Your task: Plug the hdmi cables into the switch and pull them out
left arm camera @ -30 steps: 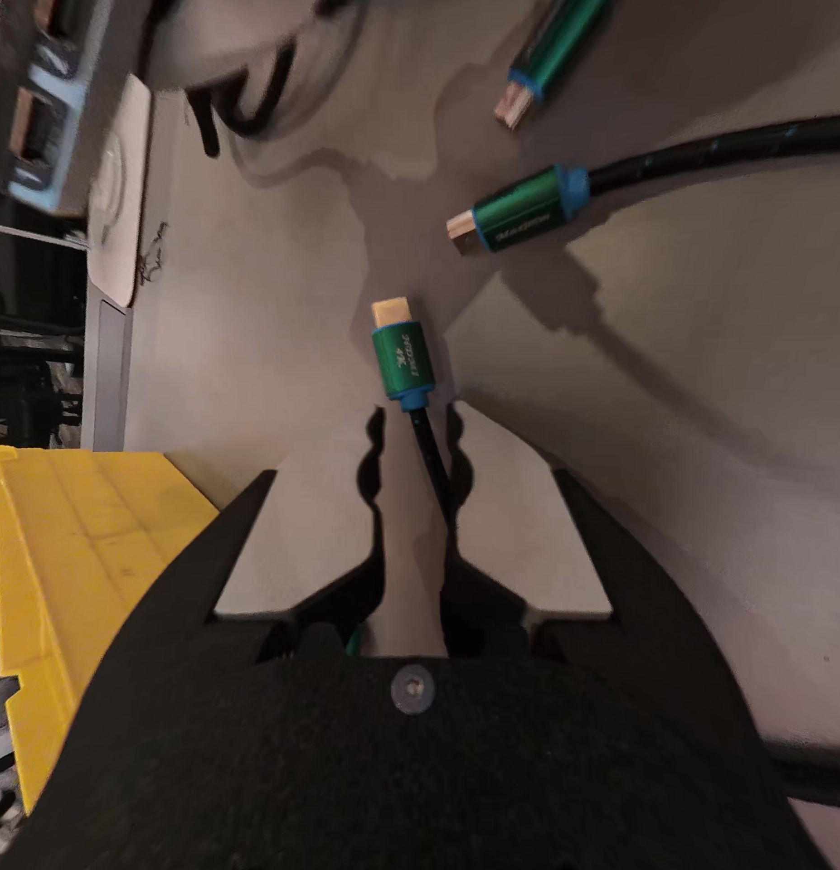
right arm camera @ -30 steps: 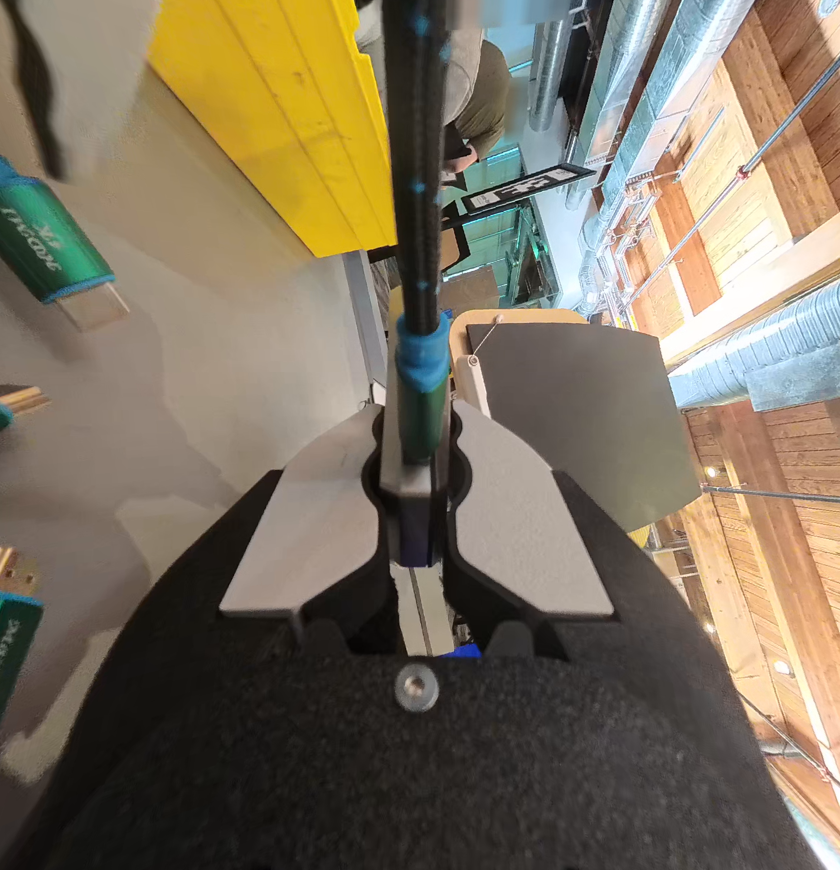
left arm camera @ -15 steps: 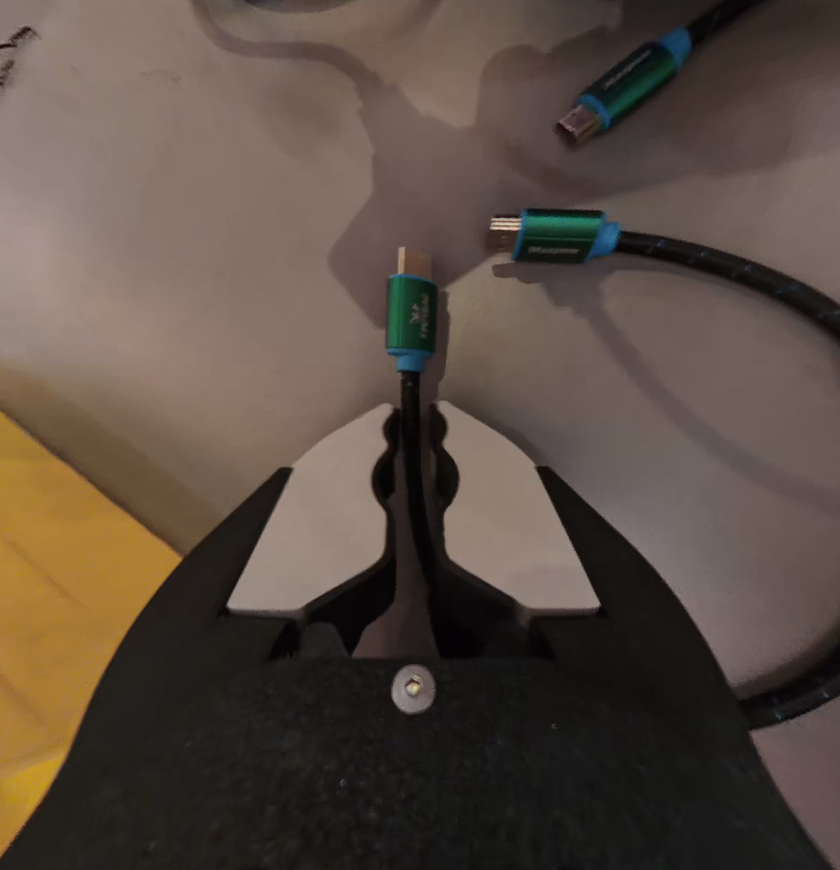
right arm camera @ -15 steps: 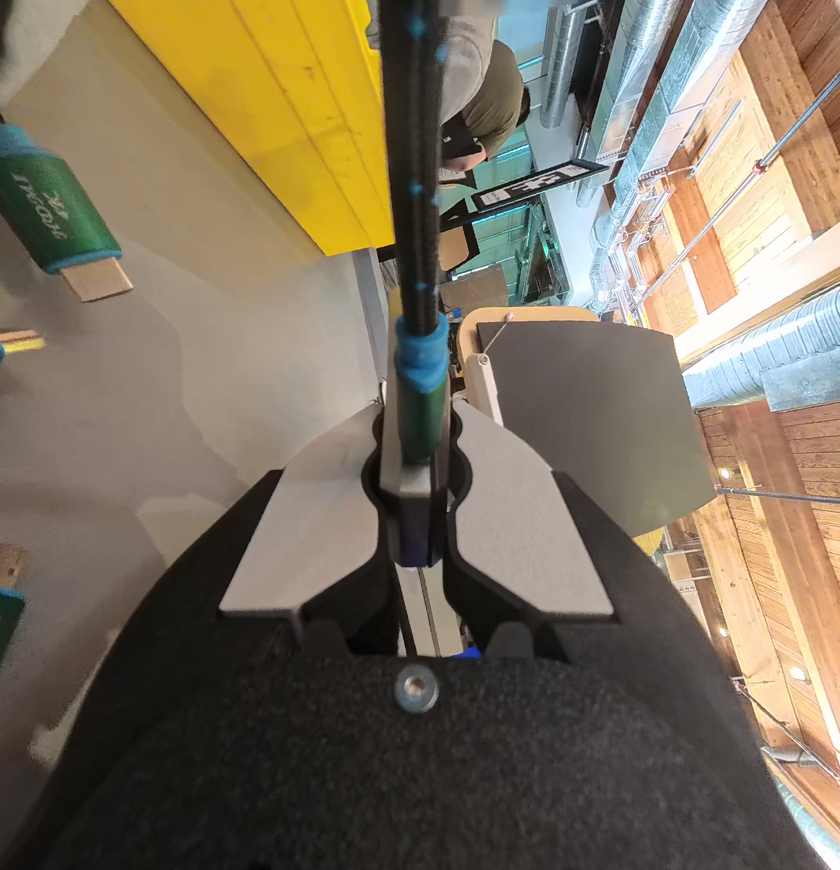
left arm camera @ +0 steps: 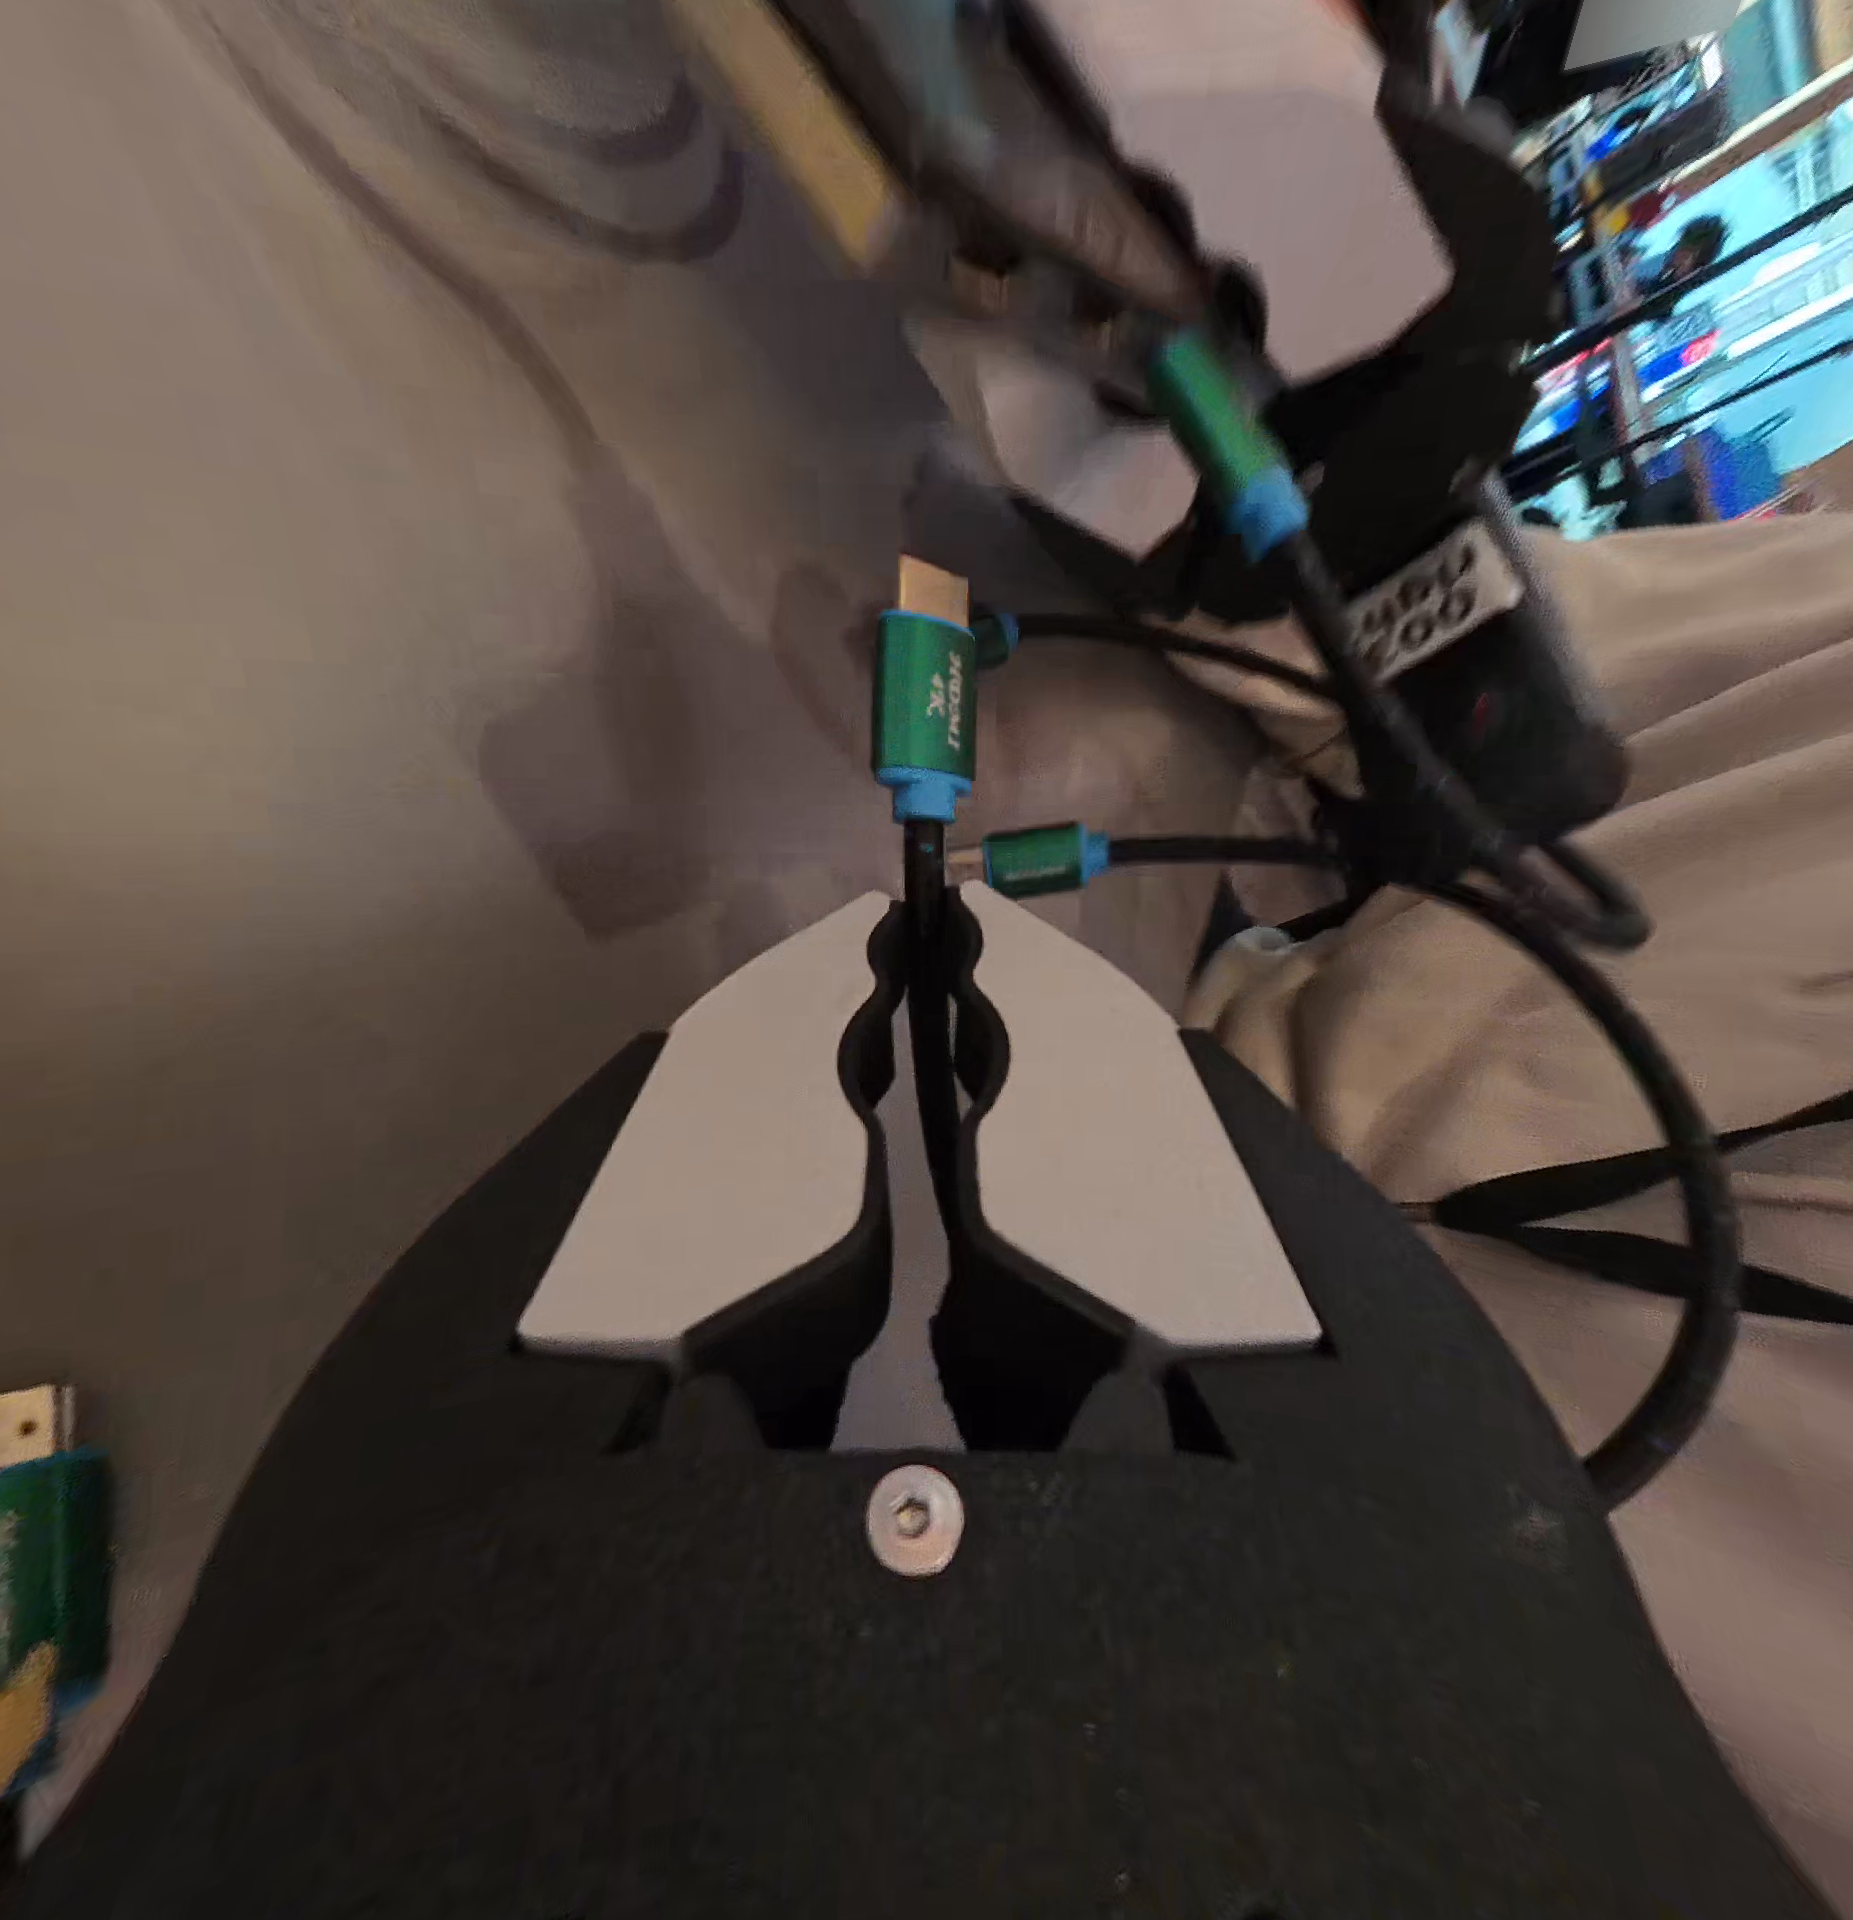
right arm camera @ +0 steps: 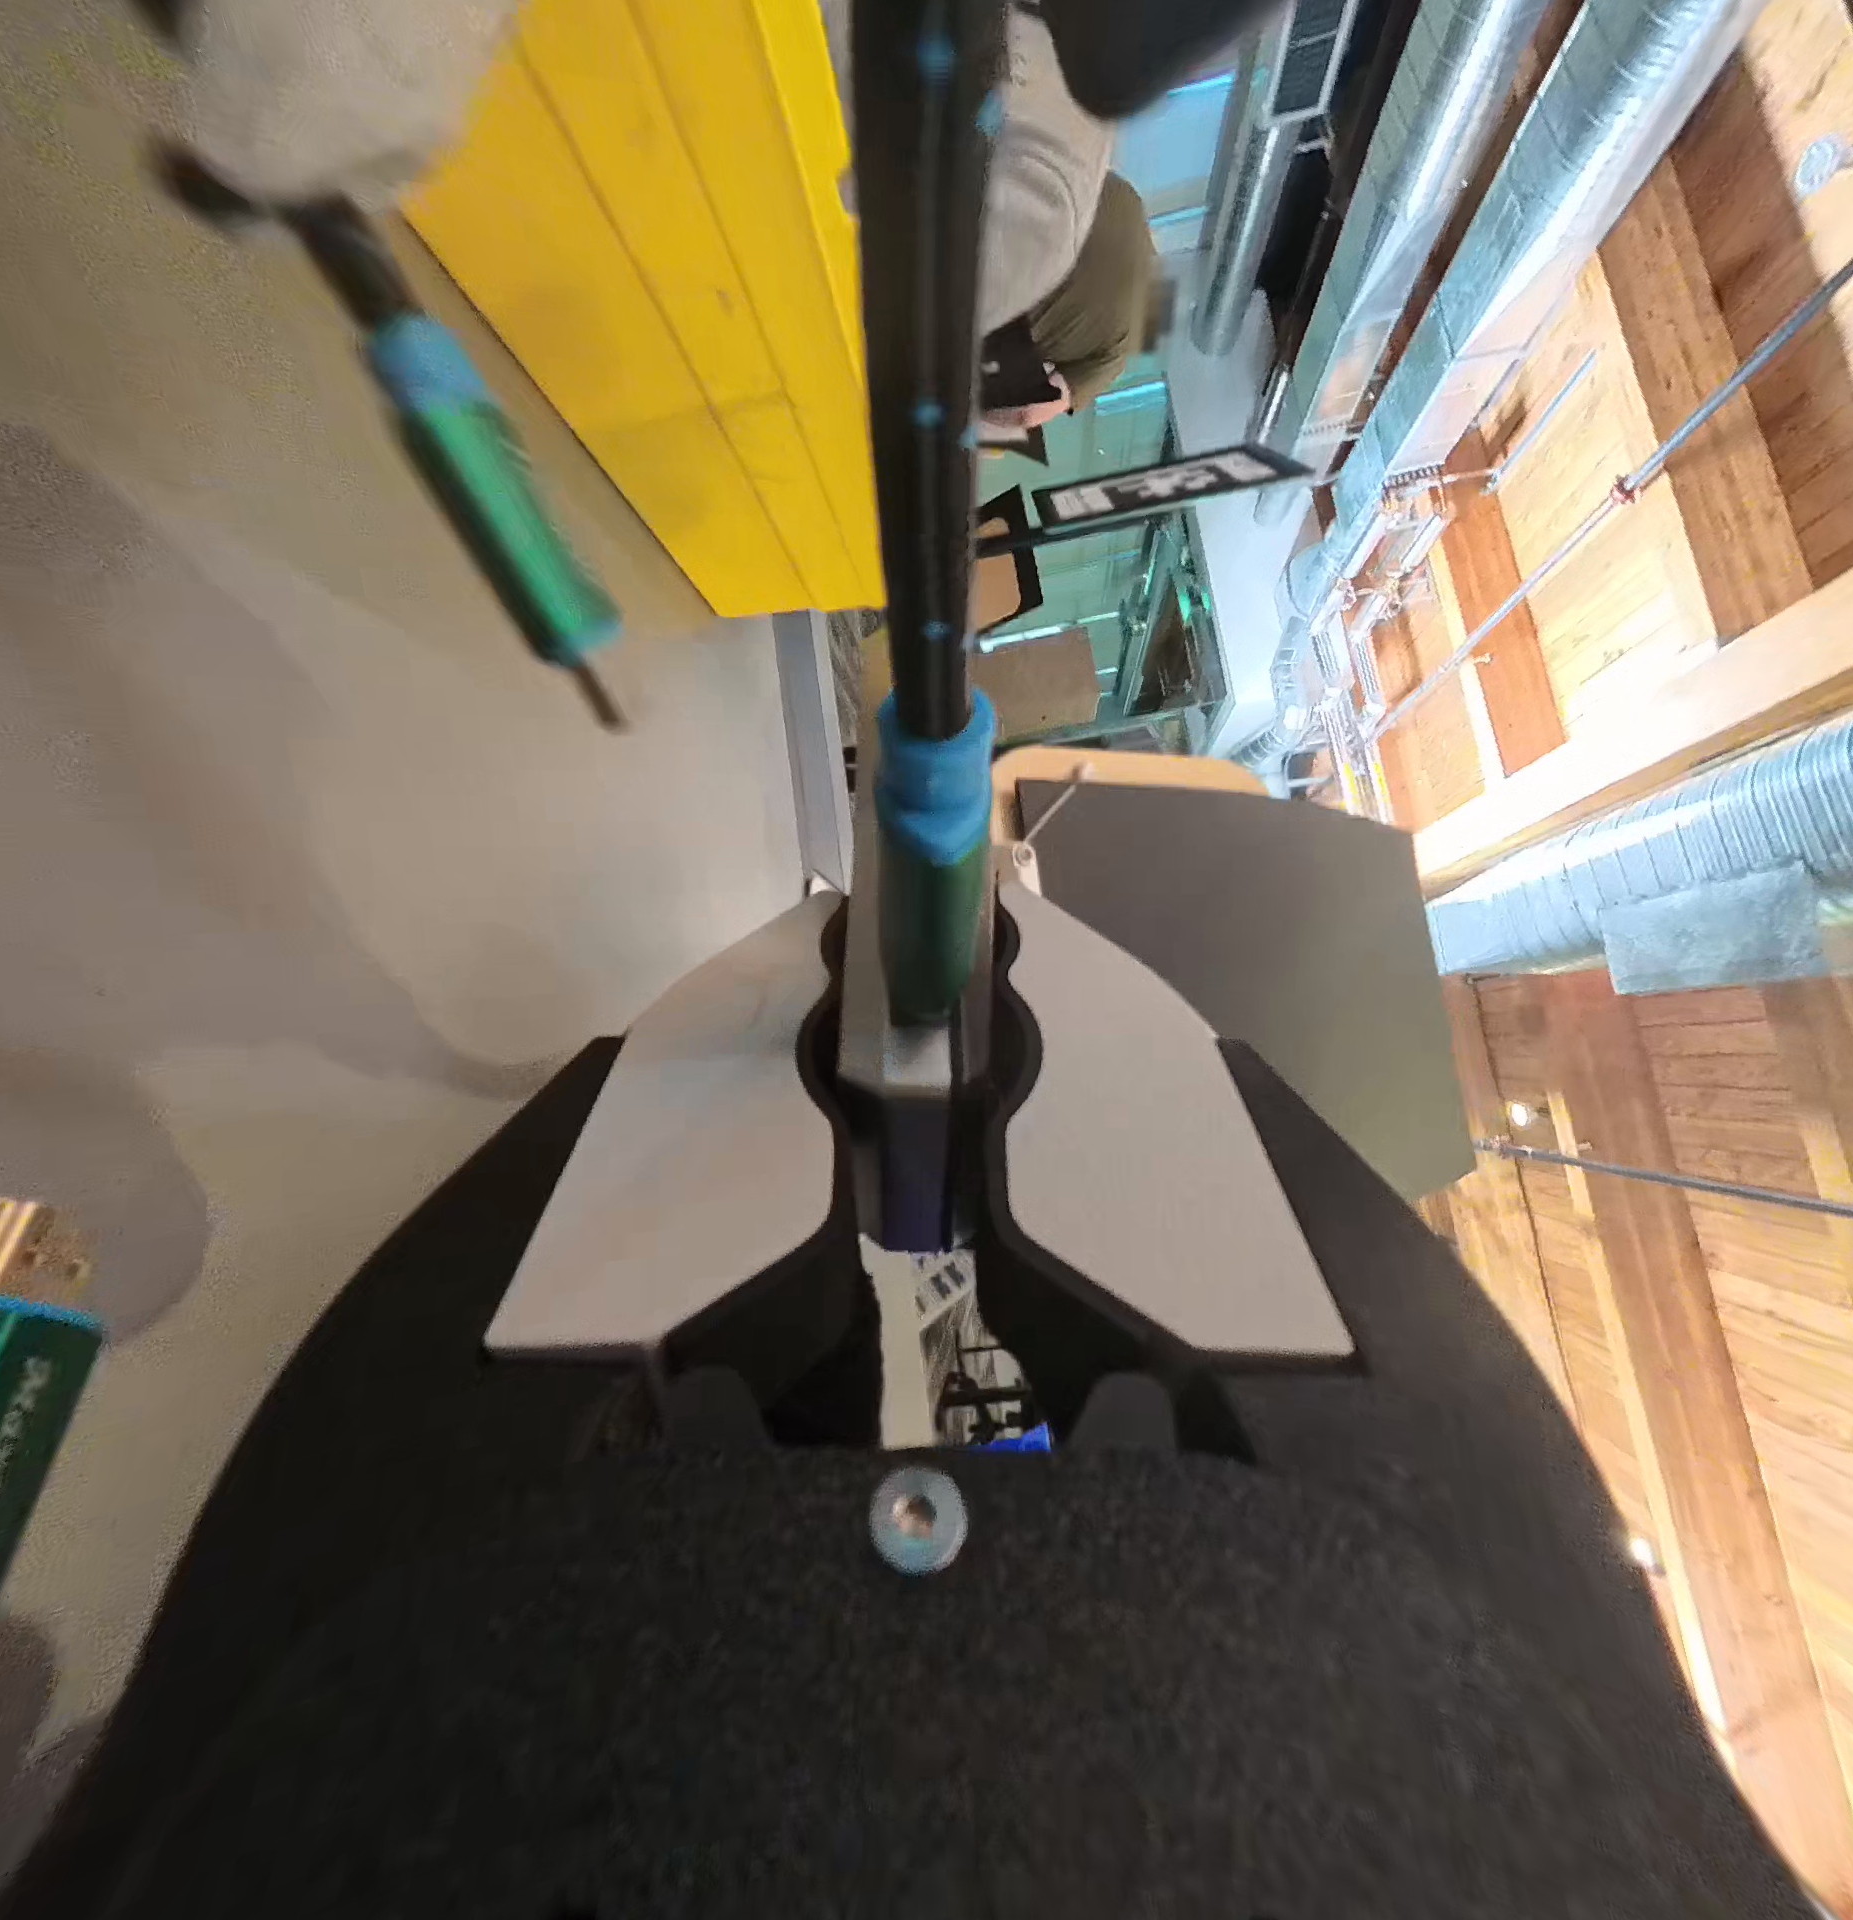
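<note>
Between the closed fingers of the left gripper runs a black braided cable, its green HDMI plug standing upright just past the tips, gold end free. 2 more green plugs lie beyond it on the pale surface. The right gripper is clamped on the grey switch, which has 1 green-and-blue plugged connector seated in it.
</note>
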The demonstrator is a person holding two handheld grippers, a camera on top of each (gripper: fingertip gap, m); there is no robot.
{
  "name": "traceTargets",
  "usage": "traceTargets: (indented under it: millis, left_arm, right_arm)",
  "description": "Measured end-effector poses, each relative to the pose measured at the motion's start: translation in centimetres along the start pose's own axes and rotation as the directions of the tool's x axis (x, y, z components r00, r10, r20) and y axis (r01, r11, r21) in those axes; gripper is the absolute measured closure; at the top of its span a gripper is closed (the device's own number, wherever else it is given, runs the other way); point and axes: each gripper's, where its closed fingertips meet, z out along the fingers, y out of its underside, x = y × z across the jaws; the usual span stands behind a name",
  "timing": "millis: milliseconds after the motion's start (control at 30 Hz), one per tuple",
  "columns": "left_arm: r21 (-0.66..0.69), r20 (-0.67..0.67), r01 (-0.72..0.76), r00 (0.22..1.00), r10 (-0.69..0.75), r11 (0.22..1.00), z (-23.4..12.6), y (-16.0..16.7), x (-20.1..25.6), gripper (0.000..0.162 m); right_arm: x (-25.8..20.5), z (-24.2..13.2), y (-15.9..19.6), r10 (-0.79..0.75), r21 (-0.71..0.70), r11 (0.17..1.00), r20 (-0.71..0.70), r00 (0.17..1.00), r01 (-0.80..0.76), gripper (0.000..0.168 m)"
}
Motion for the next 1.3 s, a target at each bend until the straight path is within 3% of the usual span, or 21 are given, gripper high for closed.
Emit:
traceTargets:
  millis: [167,400,633,1300]
  left_arm:
    - [0.015,0.039,0.059,0.997,-0.060,0.998,-0.7,-0.5,1.0,0.156]
    - [0.063,-0.087,0.176,0.981,-0.171,0.982,-0.5,-0.1,1.7,0.157]
    - [0.054,-0.117,0.243,0.965,-0.235,0.969,0.2,0.4,1.1,0.156]
    - [0.003,-0.209,0.337,0.921,-0.329,0.941,0.9,0.6,1.0,0.156]
  right_arm:
    - [-1.2,-0.4,-1.3,-0.083,-0.070,0.994,0.036,0.996,0.086,0.146]
    - [-2.3,-0.1,-1.4,-0.128,-0.078,0.988,0.046,0.991,0.131,0.146]
    - [-2.7,0.0,-1.5,-0.159,-0.081,0.983,0.041,0.986,0.162,0.146]
    - [-3.0,0.1,-1.3,-0.210,-0.102,0.972,0.026,0.977,0.212,0.146]
